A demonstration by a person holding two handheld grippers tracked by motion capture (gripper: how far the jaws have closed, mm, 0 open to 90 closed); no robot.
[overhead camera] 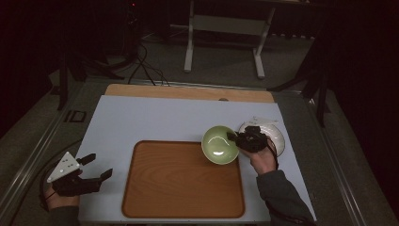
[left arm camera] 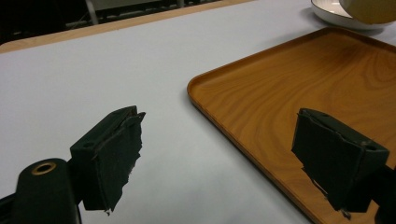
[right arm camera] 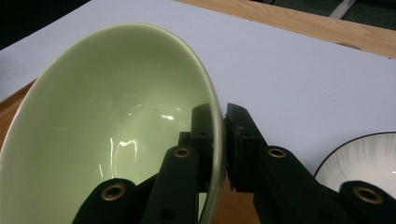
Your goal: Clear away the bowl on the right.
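The room behind is dark, with a white stand's legs and some cables on the floor past the table (overhead camera: 188, 92), whose top carries a pale mat. I go down by size from there.

Largest on the mat is the wooden tray (overhead camera: 183, 181), empty, lying just left of and below my right claw (overhead camera: 234, 137) in the high view. Next is the green bowl (overhead camera: 219, 144), which sits in that claw: the jaws are clenched on its rim, one inside the wall and one outside, as the right gripper view shows plainly (the rim runs straight up between the pads). The bowl is tilted and looks lifted, hanging over the tray's far right corner. Behind the claw, to its right, sits a white dish (overhead camera: 277, 136) on the mat.

My left claw (overhead camera: 99, 165) is released, jaws wide apart with nothing between them, hovering over the mat beside the tray's left edge; its own view looks across the tray's near rim (left arm camera: 224, 121).

I judge the step to be carrying the bowl onto the tray. The next move calls for bringing it further over the wood, levelling it, lowering until the foot rests flat, and only then opening the jaws (a tilted release could let it roll).
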